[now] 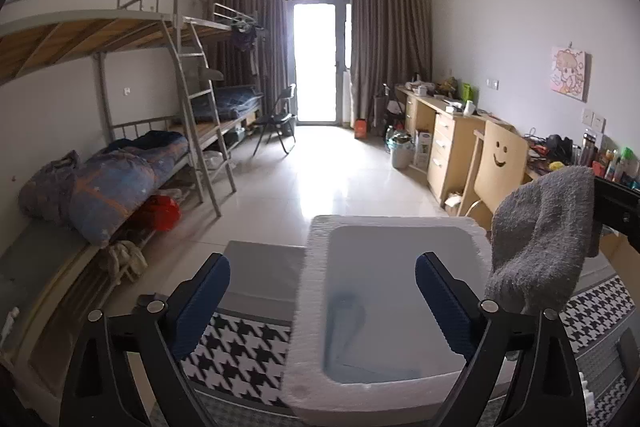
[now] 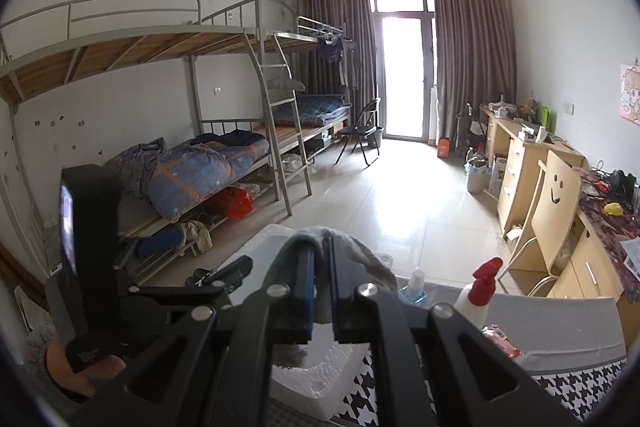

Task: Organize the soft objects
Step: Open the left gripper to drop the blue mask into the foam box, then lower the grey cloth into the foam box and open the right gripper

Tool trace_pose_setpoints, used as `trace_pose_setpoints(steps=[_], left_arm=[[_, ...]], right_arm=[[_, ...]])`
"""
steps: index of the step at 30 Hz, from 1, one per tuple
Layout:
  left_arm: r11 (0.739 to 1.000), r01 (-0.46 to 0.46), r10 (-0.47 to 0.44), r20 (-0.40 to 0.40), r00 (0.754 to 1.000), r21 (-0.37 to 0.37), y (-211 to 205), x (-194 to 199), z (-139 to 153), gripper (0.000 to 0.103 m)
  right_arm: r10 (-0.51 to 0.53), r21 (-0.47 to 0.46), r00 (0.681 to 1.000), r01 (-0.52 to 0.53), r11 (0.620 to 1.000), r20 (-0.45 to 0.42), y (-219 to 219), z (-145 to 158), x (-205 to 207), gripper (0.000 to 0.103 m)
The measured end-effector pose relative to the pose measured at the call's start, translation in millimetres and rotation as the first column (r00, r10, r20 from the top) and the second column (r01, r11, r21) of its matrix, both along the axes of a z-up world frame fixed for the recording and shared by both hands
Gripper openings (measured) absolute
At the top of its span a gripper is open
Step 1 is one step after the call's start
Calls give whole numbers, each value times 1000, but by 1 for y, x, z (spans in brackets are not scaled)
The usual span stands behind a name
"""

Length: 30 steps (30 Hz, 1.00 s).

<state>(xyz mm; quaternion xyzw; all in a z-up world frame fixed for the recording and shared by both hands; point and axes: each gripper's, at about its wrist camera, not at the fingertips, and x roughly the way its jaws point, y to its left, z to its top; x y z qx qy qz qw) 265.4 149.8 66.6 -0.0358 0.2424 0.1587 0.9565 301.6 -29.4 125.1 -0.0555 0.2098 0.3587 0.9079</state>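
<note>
The left claw point(image 1: 322, 301) stands wide apart over a white foam box point(image 1: 316, 291), with nothing between its blue pads point(image 1: 202, 303). The box sits on a bench covered by a black-and-white houndstooth cloth point(image 1: 244, 345); a dark shape lies on the box floor, too blurred to identify.

The right claw point(image 2: 321, 301) is clamped together on a grey towel point(image 2: 362, 253). In the right wrist view the towel bunches over the tips of the closed fingers and drapes down between them, just above the rim of the foam box. In the left wrist view the same towel point(image 1: 548, 239) hangs in soft folds from the right claw's black arm at the right edge, beside the far right corner of the box, its lower end hanging beside the box's right rim.

At the left of the right wrist view the left claw's body is seen, with part of a hand point(image 2: 86, 373) beneath it.

On the bench to the right stand a spray bottle with a red trigger head point(image 2: 482, 285) and a small bottle of blue liquid point(image 2: 414, 289), near each other. Bunk beds point(image 2: 180, 115) line the left wall, and a wooden chair with a smiley face point(image 1: 502, 157) stands at the desks on the right.
</note>
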Motion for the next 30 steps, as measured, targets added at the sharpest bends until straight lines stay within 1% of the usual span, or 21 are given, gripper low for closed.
trace_pose_setpoints(steps=[6,11,14,20,22,26,28,30], left_arm=[[1000,-12,12,1,1000,6,4,-7,-1,97],[1000,-15,15,1,1000,-3,9,-9,-3,98],[1000,-17,17,-1,1000,-3,11,-11,-4,102],[1000,-11,11,-12,1000,21,12,-13,-5,102],[1000,-1,1,5,1000,15,14,-17,-4,102],[999,-42,42,6,999,13,18,-20,-4,102],[999,-38,38,13,999,-2,20,-21,-4,102],[998,-55,55,0,999,-8,22,-21,-5,102]], right_arm=[[16,-13,1000,-17,1000,-24,11,-4,5,9],[29,-28,999,-31,999,-42,19,-8,8,9],[32,-36,998,-34,999,-47,24,-10,10,9],[39,-57,997,-42,997,-66,32,-15,15,9],[39,-68,997,-44,997,-66,35,-16,16,9],[37,-81,996,-44,996,-78,41,-18,19,9],[35,-85,996,-41,996,-77,43,-19,19,9],[29,-93,996,-37,995,-80,44,-20,21,9]])
